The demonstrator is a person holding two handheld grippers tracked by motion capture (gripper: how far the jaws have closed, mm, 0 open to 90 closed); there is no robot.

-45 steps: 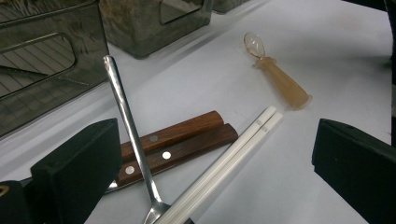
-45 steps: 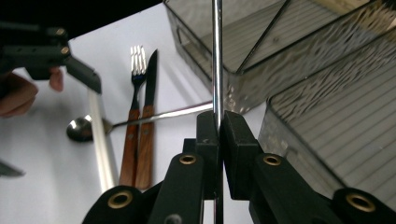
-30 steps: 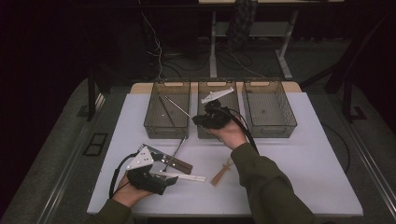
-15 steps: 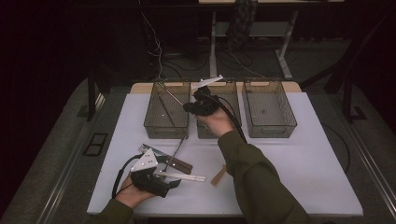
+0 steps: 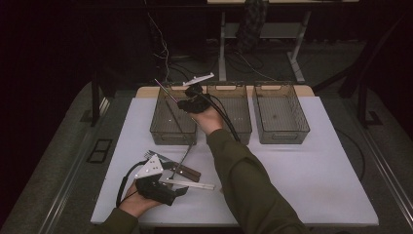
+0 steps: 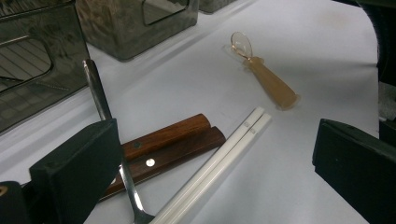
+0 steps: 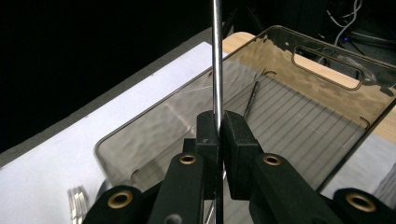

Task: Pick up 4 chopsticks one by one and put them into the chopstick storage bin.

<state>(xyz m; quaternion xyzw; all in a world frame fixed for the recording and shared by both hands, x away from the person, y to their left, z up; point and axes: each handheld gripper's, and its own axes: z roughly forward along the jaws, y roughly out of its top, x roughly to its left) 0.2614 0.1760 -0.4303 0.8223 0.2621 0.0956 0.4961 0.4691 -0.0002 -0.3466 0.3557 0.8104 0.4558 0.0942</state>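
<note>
My right gripper [image 5: 187, 104] hangs over the left smoky bin [image 5: 170, 137], shut on a thin metal rod [image 5: 167, 90] that slants up and to the left. In the right gripper view its jaws [image 7: 218, 123] pinch the rod [image 7: 215, 65] upright, and a dark thin stick [image 7: 251, 100] lies on the bin floor below. At the front left my left gripper [image 5: 178, 188] rests open on the table. Between its jaws [image 6: 217, 156] lie a pair of white chopsticks [image 6: 219, 156], two wooden handles [image 6: 173, 142] and a metal utensil handle [image 6: 95, 88]. An amber plastic spoon [image 6: 266, 79] lies farther off.
Three smoky bins stand in a row at the back: the left one, a middle one [image 5: 246, 122] and a right one [image 5: 282, 137]. The white mat [image 5: 321, 185] has bare room at the right. Cables and table legs lie in the dark beyond.
My right gripper has carried the metal rod leftwards from above the middle bin to above the left bin. The left gripper has barely moved.
</note>
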